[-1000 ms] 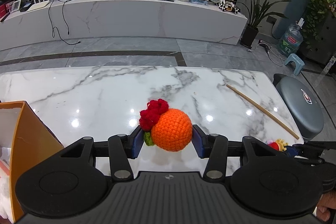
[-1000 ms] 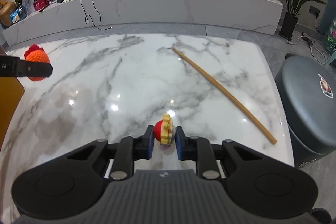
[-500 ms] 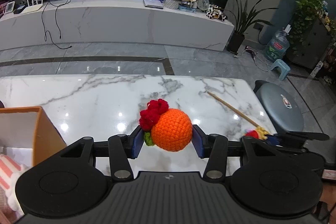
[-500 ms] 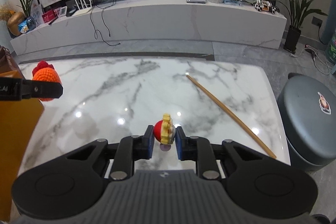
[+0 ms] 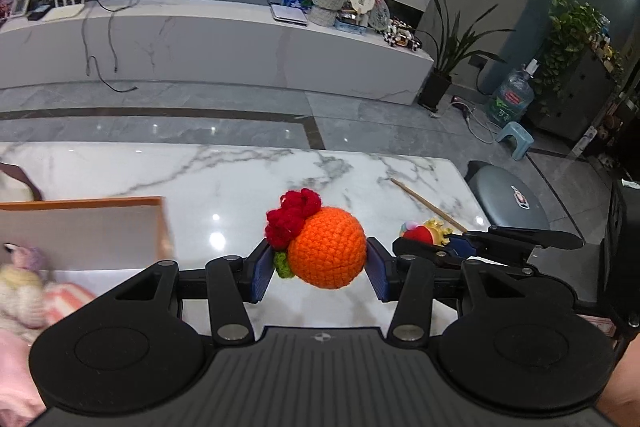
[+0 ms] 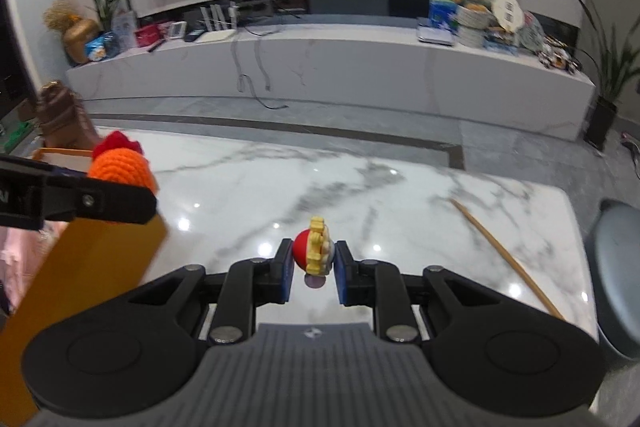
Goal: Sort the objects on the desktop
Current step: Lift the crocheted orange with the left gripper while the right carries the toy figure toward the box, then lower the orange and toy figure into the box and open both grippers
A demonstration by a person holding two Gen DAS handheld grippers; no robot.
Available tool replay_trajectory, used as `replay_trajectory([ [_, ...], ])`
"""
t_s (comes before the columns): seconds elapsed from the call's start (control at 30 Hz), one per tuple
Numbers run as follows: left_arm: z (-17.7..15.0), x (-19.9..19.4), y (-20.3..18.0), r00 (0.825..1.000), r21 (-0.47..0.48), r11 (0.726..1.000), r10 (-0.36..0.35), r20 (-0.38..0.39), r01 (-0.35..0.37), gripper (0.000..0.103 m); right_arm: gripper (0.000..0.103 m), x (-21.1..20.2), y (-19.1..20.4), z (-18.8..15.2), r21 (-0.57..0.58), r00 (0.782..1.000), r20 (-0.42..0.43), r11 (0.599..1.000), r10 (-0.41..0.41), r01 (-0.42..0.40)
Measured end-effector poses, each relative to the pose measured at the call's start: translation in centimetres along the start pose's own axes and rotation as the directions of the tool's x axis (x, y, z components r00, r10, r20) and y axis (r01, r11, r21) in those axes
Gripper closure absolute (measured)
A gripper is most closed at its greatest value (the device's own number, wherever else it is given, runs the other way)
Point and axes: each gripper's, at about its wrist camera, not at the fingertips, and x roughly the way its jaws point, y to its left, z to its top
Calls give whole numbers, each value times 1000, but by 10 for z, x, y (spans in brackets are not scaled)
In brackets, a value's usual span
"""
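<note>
Currently left claw (image 5: 318,269) clamping crochet ball (image 5: 326,253), carrying it clear above counter (image 5: 240,183) beside box (image 5: 120,223) for drop-in. Right claw (image 6: 311,269) pinching red toy (image 6: 314,246) aloft; stick (image 6: 504,259) lying on counter.

two grippers (image 5: 320,271), one orange crochet ball (image 5: 326,253), one small red toy (image 6: 314,251), one wooden stick (image 6: 506,259), one orange box (image 5: 84,203)
</note>
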Motion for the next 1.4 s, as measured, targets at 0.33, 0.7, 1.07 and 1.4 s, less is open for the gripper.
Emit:
replay_trajectory([
  [0.33,-3,-35,46,998,-29,998,60,24,-59,47,81,-2,70,14,-91,996,19,992,92,-90],
  [0.7,-18,-60,102,992,-62,990,125,6,-124,47,81,0,144,16,-197,984,-5,964,180,-177],
  [1.07,-35,-72,138,986,-62,984,163,-35,-165,47,81,3,203,10,-289,969,-44,926,243,-245],
  [1.4,-46,-71,154,982,-50,983,175,-75,-179,47,81,18,231,-1,-358,957,-131,888,258,-288],
])
